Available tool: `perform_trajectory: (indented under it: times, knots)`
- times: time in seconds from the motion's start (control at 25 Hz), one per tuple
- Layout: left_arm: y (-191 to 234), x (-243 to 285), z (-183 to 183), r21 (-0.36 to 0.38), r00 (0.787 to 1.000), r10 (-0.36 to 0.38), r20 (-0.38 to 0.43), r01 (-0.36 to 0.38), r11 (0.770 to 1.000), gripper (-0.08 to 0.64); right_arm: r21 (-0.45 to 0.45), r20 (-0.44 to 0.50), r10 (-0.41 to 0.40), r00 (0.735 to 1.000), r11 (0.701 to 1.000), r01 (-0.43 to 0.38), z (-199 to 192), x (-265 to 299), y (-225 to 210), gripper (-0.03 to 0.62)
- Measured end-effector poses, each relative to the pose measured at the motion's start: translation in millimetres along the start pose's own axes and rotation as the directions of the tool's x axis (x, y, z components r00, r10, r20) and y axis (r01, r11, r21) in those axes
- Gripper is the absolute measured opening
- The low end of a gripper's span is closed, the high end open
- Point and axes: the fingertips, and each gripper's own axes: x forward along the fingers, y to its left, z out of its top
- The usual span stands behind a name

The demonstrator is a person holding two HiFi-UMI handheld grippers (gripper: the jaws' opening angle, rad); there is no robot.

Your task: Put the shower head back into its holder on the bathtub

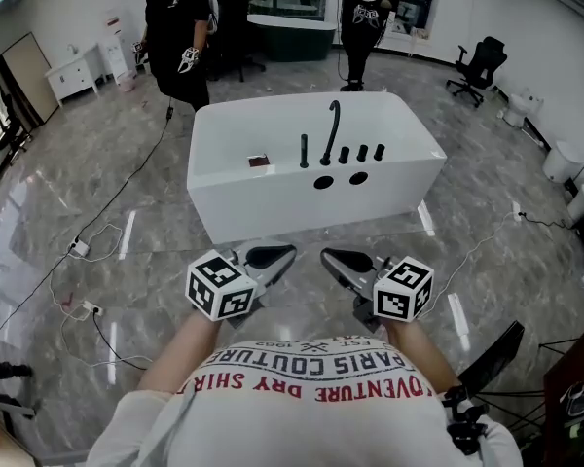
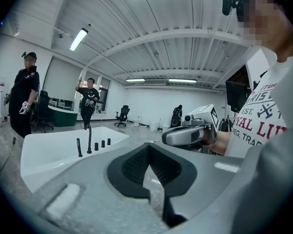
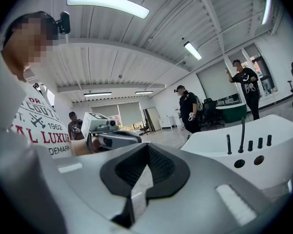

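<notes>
A white bathtub (image 1: 273,197) stands on the grey floor ahead of me. On its deck are a curved black faucet (image 1: 331,129), a slim black upright piece (image 1: 305,151) to the faucet's left, and three short black knobs (image 1: 362,152). Two dark holes (image 1: 323,182) show in the tub's front wall. My left gripper (image 1: 280,254) and right gripper (image 1: 335,257) hover close to my chest, well short of the tub, tips turned toward each other. Both are shut with nothing between the pads. The left gripper view shows its shut jaws (image 2: 150,152) and the tub (image 2: 53,150); the right gripper view shows the same (image 3: 146,150), (image 3: 263,145).
Two people (image 1: 175,27) (image 1: 365,8) stand behind the tub. A small dark red object (image 1: 259,161) lies on the tub's rim. Cables and a power strip (image 1: 83,251) trail on the floor at left. An office chair (image 1: 477,66) and white toilets (image 1: 565,159) sit at right.
</notes>
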Motion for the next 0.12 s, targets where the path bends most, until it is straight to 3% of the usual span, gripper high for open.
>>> perform_trajectory:
  times: [0.12]
  knots:
    - [-5.8, 1.3, -1.2, 0.003, 1.000, 0.004, -0.004, -0.004, 1.000, 0.002, -0.001, -0.002, 0.003, 1.000, 1.000, -0.003, -3.3, -4.8, 2.5, 0.005]
